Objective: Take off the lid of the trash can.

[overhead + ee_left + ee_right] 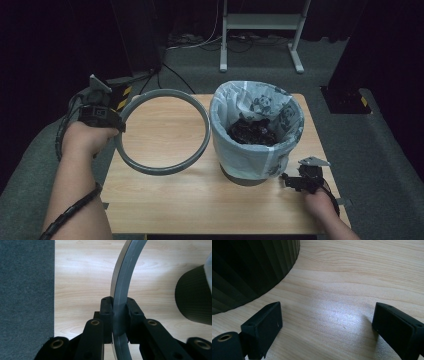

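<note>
A large grey ring (200, 114) hangs over the left half of the wooden table (200, 205), held at its left rim by my left gripper (116, 125). In the left gripper view both black jaws press on the ring's band (122, 290), with my left gripper (119, 312) shut on it. A dark bin lined with a white panda-print bag (260, 152) stands right of centre, with dark scraps inside. My right gripper (286, 180) rests low by the bin's base at the table's right front. Its jaws stand wide apart at the right gripper (327, 322), with only bare wood between them.
The bin's ribbed dark wall (252, 267) is close on the left of my right gripper. Grey carpet (25, 290) lies beyond the table's left edge. A white metal stand (260, 30) and cables sit on the floor behind the table.
</note>
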The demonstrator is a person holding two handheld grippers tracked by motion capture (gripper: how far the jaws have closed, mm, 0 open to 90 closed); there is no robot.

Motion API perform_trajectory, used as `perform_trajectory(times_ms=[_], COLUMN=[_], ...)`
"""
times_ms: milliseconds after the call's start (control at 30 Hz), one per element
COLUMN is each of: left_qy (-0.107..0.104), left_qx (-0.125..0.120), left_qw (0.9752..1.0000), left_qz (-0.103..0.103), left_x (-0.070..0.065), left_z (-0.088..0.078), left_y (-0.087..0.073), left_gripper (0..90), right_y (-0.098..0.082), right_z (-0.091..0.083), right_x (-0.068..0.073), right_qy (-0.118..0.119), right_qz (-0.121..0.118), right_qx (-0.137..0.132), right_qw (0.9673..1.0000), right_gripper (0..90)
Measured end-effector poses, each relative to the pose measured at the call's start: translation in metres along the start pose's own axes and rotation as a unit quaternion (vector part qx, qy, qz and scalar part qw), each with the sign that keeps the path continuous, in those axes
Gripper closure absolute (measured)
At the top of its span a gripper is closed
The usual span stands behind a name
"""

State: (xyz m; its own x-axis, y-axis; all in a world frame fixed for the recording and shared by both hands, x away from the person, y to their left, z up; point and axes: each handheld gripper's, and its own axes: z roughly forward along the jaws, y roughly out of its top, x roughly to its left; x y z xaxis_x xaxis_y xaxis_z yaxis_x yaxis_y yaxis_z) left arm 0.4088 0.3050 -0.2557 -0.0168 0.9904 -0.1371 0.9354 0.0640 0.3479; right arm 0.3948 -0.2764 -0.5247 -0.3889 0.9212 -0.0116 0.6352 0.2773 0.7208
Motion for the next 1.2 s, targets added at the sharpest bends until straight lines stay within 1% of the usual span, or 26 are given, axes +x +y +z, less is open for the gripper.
perform_trajectory(times_ms=[167, 333, 400, 700, 933, 1200], left_qy=[-0.007, -0.005, -0.007, -0.007, -0.006, -0.008], left_qx=[0.004, 0.010, 0.007, 0.010, 0.014, 0.027], left_qw=[1.0000, 0.9999, 0.9999, 0.9999, 0.9998, 0.9996], left_qz=[0.000, 0.005, 0.006, 0.010, 0.010, 0.002], left_x=[0.000, -0.002, -0.003, 0.000, 0.004, 0.007], left_z=[0.010, 0.020, 0.023, 0.042, 0.059, 0.081], left_y=[-0.001, -0.002, -0.003, -0.009, -0.014, -0.020], left_gripper=[78.3, 78.2, 78.2, 77.9, 77.9, 77.9], right_y=[0.000, 0.000, 0.000, 0.000, 0.000, 0.000], right_z=[0.000, 0.000, 0.000, 0.000, 0.000, 0.000], right_x=[0.000, 0.000, 0.000, 0.000, 0.000, 0.000], right_qy=[0.000, 0.000, 0.000, 0.000, 0.001, 0.001], right_qz=[-0.001, -0.001, 0.000, 0.000, 0.000, 0.000], right_qx=[0.000, 0.000, 0.000, -0.001, 0.000, 0.000], right_qw=[1.0000, 1.0000, 1.0000, 1.0000, 1.0000, 1.0000], right_gripper=[9.2, 9.2, 9.1, 9.1, 9.1, 9.1])
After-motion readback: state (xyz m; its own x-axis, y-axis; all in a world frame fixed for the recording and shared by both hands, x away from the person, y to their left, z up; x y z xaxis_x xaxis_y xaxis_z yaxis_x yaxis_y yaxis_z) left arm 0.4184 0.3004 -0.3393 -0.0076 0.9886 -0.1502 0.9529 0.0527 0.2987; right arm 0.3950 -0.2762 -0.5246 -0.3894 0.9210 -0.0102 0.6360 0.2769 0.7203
